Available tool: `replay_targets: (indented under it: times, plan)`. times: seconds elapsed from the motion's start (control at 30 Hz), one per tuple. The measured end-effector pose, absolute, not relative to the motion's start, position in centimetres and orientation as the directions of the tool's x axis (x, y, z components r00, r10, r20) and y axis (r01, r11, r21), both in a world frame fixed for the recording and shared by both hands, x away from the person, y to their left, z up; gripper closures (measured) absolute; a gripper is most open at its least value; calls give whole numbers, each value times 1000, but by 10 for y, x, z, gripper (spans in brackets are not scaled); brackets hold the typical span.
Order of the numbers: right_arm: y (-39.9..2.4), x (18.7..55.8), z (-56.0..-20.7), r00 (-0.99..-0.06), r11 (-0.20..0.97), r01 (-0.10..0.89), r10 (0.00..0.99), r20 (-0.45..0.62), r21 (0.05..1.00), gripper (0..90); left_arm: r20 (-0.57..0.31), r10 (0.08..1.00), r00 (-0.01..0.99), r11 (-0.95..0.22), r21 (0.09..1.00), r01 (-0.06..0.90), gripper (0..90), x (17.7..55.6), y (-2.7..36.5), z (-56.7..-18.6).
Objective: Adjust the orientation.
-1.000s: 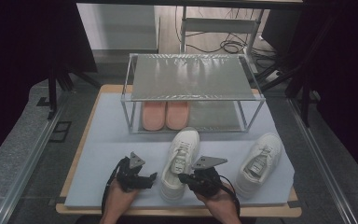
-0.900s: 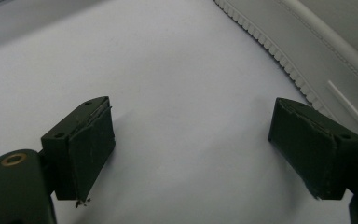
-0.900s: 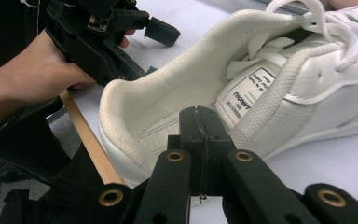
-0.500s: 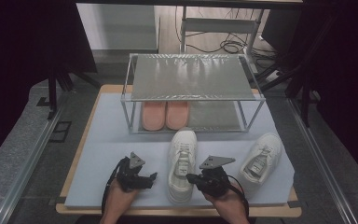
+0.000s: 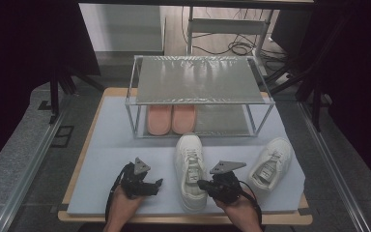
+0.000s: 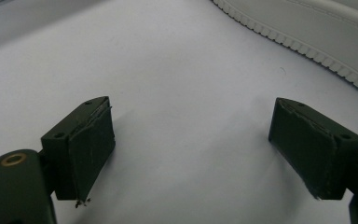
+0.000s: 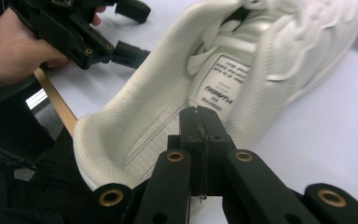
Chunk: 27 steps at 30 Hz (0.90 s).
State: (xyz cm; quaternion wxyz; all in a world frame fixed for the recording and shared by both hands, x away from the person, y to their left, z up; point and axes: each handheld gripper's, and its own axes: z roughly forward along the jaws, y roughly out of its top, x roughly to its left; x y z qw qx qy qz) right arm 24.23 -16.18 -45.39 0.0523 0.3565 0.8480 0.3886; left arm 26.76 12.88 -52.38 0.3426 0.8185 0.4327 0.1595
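Dark walls stand around a desk (image 5: 84,145) with a pale blue-grey mat on top. At the far side of the mat stands a metal shoe rack (image 5: 198,79) with a shiny flat top. Under that top, on the low shelf, lies a pair of pink slippers (image 5: 171,118), side by side, on the left part of the shelf.

One white shoe (image 5: 191,169) lies in the middle of the mat, just in front of the rack, with its toe pointing to the rack and its heel near the person. A second white shoe (image 5: 270,159) lies to the right of it, tilted a little, and the two are apart.

The person's two hands come in from the bottom of the high view. The left claw (image 5: 157,183) sits on the mat to the left of the middle shoe, near it but not touching. In the left gripper view its two black jaws stand wide apart with only bare mat between them, and the ribbed sole edge of the middle shoe (image 6: 307,44) runs across the top right corner.

The right claw (image 5: 200,184) is at the heel end of the middle shoe. In the right gripper view the right claw (image 7: 199,112) has its jaws pressed tight together, with nothing between them. Its tip pokes over the open top of the shoe (image 7: 214,79), above the inside sole with a printed label. I cannot tell if the tip touches the shoe. Farther off in that view, the other hand (image 7: 14,46) holds the left claw (image 7: 133,30) over the mat.
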Motion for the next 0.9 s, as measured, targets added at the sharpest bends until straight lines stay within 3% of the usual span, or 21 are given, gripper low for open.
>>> replay_targets:
  times: [0.27,0.73,0.9]
  plan:
    - [-163,243,-457,-733,461,572,658,171,679,900,-35,817,575,-392,698,599,143,268,129,-524]
    - [-204,254,-453,-660,432,630,736,151,645,899,-34,818,575,-392,698,599,143,268,129,-524]
    - [-204,255,-446,-681,447,626,712,168,639,810,-34,818,575,-392,698,599,143,268,129,-524]
